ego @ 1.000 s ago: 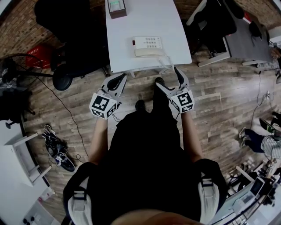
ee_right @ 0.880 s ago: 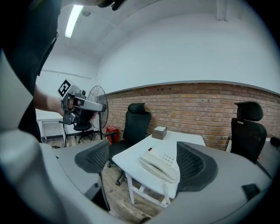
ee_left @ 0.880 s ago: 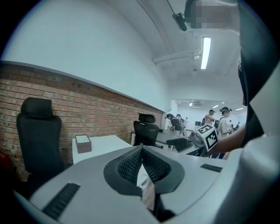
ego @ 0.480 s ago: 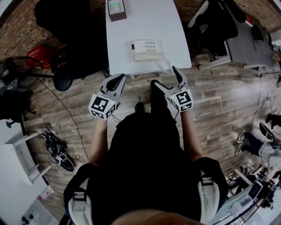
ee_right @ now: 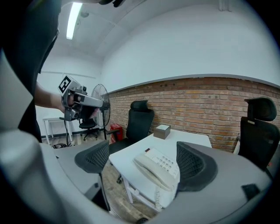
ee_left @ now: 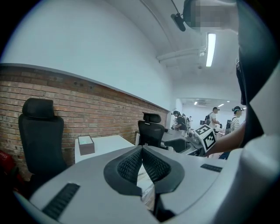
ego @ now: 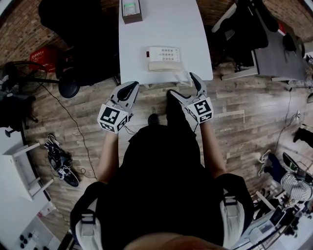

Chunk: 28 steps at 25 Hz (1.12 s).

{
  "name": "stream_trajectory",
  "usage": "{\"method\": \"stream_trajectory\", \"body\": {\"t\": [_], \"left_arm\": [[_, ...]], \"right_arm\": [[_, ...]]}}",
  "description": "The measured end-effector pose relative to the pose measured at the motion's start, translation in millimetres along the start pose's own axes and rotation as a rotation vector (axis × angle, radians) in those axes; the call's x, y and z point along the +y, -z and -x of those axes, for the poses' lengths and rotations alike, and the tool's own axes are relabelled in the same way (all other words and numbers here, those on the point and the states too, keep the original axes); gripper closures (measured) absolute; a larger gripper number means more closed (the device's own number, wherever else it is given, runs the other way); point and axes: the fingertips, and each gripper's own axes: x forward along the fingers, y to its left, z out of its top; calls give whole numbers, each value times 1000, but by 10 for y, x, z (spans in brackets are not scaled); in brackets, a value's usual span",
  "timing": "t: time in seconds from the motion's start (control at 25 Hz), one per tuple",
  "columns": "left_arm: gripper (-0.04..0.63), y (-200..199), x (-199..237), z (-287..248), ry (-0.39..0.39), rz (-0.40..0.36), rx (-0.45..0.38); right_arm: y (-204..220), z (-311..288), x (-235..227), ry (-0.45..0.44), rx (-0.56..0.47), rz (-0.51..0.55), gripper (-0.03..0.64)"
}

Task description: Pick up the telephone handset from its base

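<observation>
Ahead of the right gripper (ego: 183, 85), spread wide and empty, the handset (ego: 165, 66) is laid crosswise. The left gripper (ego: 128, 91) is held farther off, its jaws pressed together on nothing.

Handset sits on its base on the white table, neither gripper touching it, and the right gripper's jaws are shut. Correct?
No: the right gripper view shows the right gripper with its jaws apart, open and empty. The handset does sit on its base on the white table, untouched.

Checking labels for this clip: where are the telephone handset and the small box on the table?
telephone handset (ee_right: 152, 174): right gripper view, middle of its grip.
small box (ego: 130, 8): head view, its light top face.
</observation>
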Motion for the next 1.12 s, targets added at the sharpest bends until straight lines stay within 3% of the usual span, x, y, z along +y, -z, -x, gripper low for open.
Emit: {"method": "stream_trajectory", "body": {"t": [0.6,1.12], "left_arm": [[577,-28,351,-110,-97,54,-10],[577,-80,473,-333,-134,66,-6]], "right_arm": [[24,-469,-222,-109,62,40,163],[185,-699,-373,-185,129,92,163]]}}
